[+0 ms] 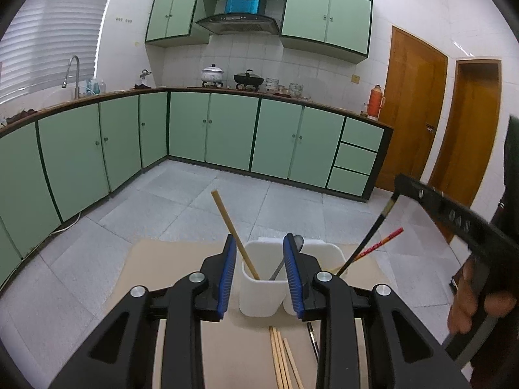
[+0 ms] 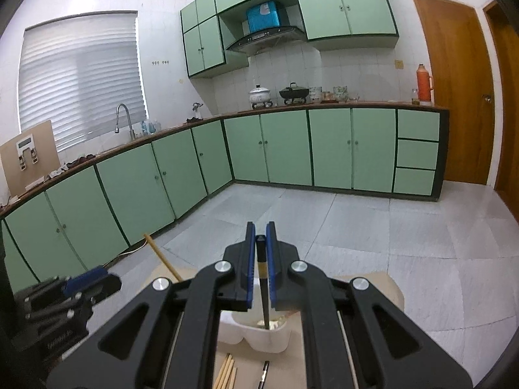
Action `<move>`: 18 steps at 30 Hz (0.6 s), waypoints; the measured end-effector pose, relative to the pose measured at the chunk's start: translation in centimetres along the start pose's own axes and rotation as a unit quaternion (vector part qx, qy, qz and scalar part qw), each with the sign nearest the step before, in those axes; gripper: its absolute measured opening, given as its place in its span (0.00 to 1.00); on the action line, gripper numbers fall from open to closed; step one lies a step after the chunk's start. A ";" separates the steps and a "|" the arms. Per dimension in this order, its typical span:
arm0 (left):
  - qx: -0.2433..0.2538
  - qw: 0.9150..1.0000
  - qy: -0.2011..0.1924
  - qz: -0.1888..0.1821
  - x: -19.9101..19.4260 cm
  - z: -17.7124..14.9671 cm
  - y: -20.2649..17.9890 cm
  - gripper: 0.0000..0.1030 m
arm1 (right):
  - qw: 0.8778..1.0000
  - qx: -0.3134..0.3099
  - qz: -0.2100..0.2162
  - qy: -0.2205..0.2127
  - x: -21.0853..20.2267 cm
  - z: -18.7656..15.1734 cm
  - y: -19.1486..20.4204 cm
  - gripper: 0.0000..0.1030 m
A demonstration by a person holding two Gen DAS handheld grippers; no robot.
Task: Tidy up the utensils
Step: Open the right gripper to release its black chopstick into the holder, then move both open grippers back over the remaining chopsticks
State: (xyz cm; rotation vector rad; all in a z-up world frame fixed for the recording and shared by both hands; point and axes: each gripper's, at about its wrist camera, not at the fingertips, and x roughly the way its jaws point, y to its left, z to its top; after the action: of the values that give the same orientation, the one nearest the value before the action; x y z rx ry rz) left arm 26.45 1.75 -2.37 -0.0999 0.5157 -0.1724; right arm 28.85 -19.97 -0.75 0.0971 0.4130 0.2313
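Observation:
A white utensil holder point(image 1: 259, 295) with side-by-side compartments stands on a tan table top point(image 1: 175, 259). A wooden chopstick point(image 1: 227, 217) leans in its left compartment beside a metal spoon point(image 1: 298, 243). My left gripper point(image 1: 258, 243) stands open just in front of the holder, its pads clear of the chopstick. My right gripper point(image 2: 260, 230) is shut on a black chopstick point(image 2: 264, 298), whose lower tip reaches into the holder point(image 2: 269, 340). From the left wrist view that black chopstick point(image 1: 373, 230) slants into the right compartment next to a red chopstick point(image 1: 382, 241).
Several loose wooden chopsticks point(image 1: 282, 356) and another black chopstick point(image 1: 313, 340) lie on the table in front of the holder. A hand point(image 1: 470, 304) grips the right tool at the right edge. Green kitchen cabinets point(image 1: 227, 129) and a tiled floor lie beyond.

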 end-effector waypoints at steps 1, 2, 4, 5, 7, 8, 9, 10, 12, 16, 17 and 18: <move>0.000 1.000 -0.001 0.000 0.0 0.1 -0.1 0.29 | 1.000 -0.001 0.000 0.002 0.0 -0.1 0.1 0.07; 0.000 1.000 -0.001 0.000 0.0 0.2 -0.1 0.29 | 1.000 -0.002 -0.004 0.004 -0.1 -0.3 0.2 0.13; 0.001 1.000 -0.002 0.001 0.0 0.3 -0.2 0.32 | 1.000 -0.004 -0.008 0.003 -0.4 -0.4 0.4 0.33; 0.001 1.000 -0.003 0.002 -0.1 0.3 -0.2 0.34 | 1.000 -0.006 -0.010 -0.005 -1.0 -0.5 0.6 0.38; 0.000 1.000 -0.005 0.001 -0.5 0.3 -0.2 0.44 | 1.000 -0.013 -0.019 -0.019 -2.1 -0.6 0.8 0.54; 0.000 1.000 -0.006 0.000 -0.8 0.3 -0.2 0.46 | 0.999 -0.016 -0.024 -0.027 -2.6 -0.6 0.8 0.62; -0.001 1.000 -0.007 0.001 -0.9 0.3 -0.2 0.49 | 0.999 -0.019 -0.030 -0.040 -3.6 -0.7 0.9 0.62; -0.001 1.000 -0.009 0.000 -1.2 0.2 -0.2 0.50 | 0.998 -0.022 -0.033 -0.048 -4.5 -0.8 0.9 0.63; 0.004 1.000 -0.010 0.000 -1.8 -0.1 -0.2 0.52 | 0.998 -0.024 -0.034 -0.054 -5.9 -1.4 0.7 0.69; 0.008 1.000 -0.004 0.002 -3.0 -2.0 0.0 0.57 | 0.997 -0.014 -0.048 -0.060 -8.8 -4.4 0.2 0.78; 0.008 1.000 0.001 0.003 -3.2 -2.6 0.0 0.57 | 0.997 -0.012 -0.053 -0.057 -9.5 -5.7 0.1 0.79; 0.008 1.000 0.008 0.003 -3.4 -3.7 0.1 0.57 | 0.997 -0.009 -0.059 -0.050 -10.0 -6.9 -0.1 0.79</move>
State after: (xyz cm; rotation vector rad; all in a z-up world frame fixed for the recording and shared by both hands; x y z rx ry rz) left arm 21.68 2.26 -3.95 -0.0809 0.5301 -0.1710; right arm 17.22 -22.18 -3.18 0.0670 0.3167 0.1140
